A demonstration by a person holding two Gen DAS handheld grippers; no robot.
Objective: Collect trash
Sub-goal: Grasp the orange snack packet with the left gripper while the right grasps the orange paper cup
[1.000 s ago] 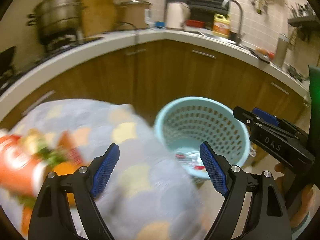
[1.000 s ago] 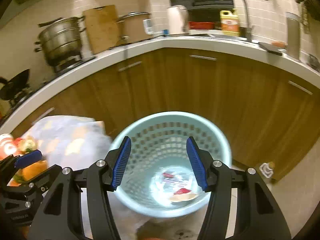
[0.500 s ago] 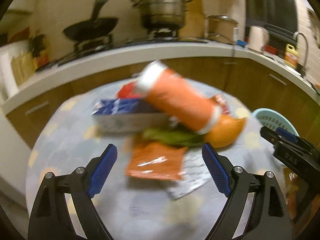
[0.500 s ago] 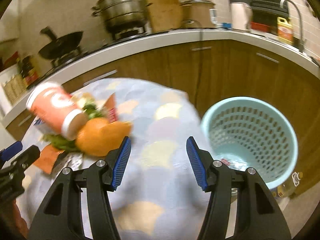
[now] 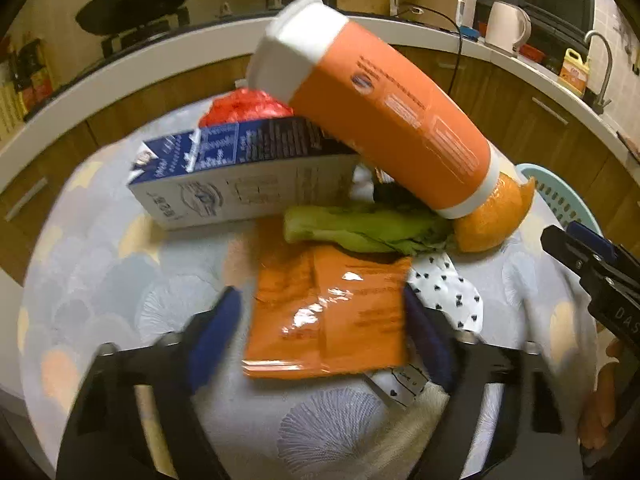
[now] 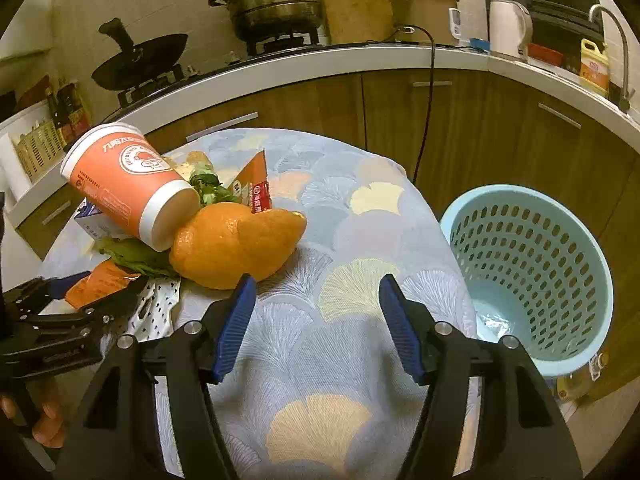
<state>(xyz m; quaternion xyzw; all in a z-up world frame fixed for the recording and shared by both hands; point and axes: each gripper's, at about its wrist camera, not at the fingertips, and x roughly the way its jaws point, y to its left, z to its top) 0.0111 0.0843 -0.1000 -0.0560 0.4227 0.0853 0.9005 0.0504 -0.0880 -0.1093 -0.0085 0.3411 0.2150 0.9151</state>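
Trash pile (image 5: 332, 208): cup (image 6: 124, 184) print unreadable; left tool (image 5: 320, 332) closing astride orange packet (image 5: 328, 312), right tool (image 6: 316, 320) opening, empty.

One paper cup (image 5: 384, 120), one carton (image 5: 240, 176), one orange peel (image 6: 236, 244), one orange wrapper (image 5: 328, 316), one basket (image 6: 528, 280).

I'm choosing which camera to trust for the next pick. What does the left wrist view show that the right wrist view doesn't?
Only the left wrist view shows the orange foil packet whole, lying between the left gripper's open fingers, which have just been closing, plus the full blue-and-white carton and a red bag. Only the right wrist view shows the blue basket's inside and the right gripper open over bare tablecloth. Both show the orange cup, orange peel and greens.
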